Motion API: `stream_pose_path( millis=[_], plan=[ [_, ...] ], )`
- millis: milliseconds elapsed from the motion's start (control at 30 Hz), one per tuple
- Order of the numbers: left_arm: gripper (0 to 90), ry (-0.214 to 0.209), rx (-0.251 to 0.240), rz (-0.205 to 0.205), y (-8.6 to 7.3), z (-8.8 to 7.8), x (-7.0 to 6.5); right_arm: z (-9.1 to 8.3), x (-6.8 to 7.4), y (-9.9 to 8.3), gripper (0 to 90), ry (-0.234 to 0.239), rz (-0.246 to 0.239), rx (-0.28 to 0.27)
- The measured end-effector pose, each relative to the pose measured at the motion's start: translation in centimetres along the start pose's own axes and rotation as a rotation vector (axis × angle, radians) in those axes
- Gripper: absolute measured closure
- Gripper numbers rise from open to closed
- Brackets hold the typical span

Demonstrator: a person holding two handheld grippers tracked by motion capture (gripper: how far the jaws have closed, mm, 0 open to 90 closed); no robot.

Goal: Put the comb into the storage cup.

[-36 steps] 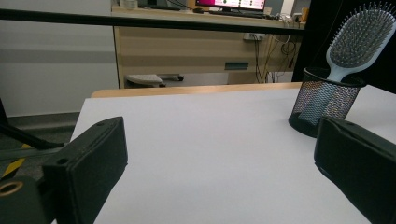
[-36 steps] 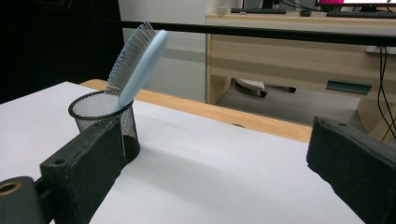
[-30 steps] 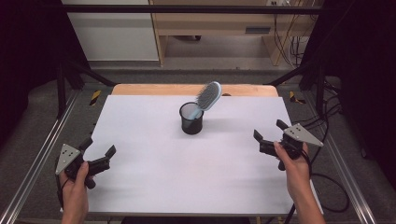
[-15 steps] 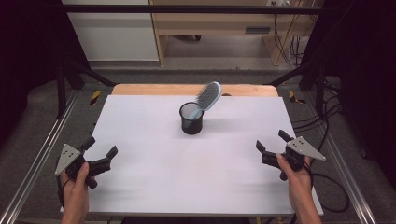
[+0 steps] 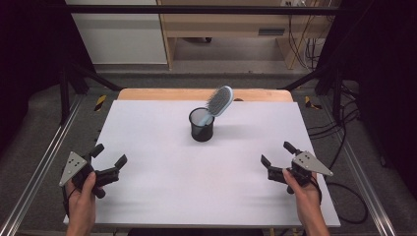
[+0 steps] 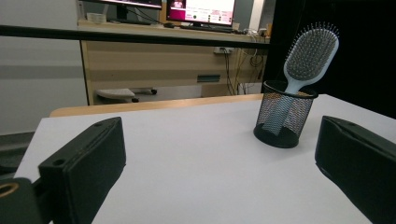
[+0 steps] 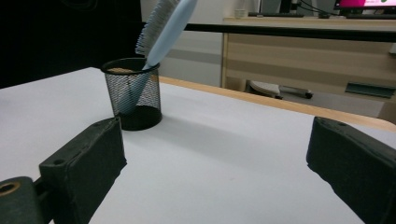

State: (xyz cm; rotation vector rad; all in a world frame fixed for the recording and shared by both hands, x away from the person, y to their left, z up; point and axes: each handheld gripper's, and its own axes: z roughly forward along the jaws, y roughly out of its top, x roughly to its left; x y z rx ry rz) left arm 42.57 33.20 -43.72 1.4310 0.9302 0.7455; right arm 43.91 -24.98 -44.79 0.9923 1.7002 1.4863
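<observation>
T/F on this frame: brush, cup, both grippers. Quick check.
1. The brush stands handle-down in the cup. True.
2. The cup lies on its side. False: it stands upright on the table.
3. The left gripper is shut on the brush. False: it is open, empty, apart from the cup.
4. The right gripper is open. True.
5. The brush leans against the cup rim. True.

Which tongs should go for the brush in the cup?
Probably the right tongs. The brush leans out of the cup toward the right side, and both tongs are open and about equally far, the left tongs facing its bristles.
</observation>
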Motion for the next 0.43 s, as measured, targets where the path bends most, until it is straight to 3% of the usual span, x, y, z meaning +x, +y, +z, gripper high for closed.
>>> stream_pose_path(
  millis=[200, 433],
  plan=[
    [1.9, -0.019, 0.009, 0.006, 0.0, 0.4, -0.5, 0.6, 1.3, -0.5, 4.4, 0.040, -0.031, 0.025],
    [1.9, -0.032, 0.016, 0.006, -0.1, 0.6, -0.9, 0.4, 1.8, -0.9, 4.3, 0.044, -0.014, 0.025]
  ],
)
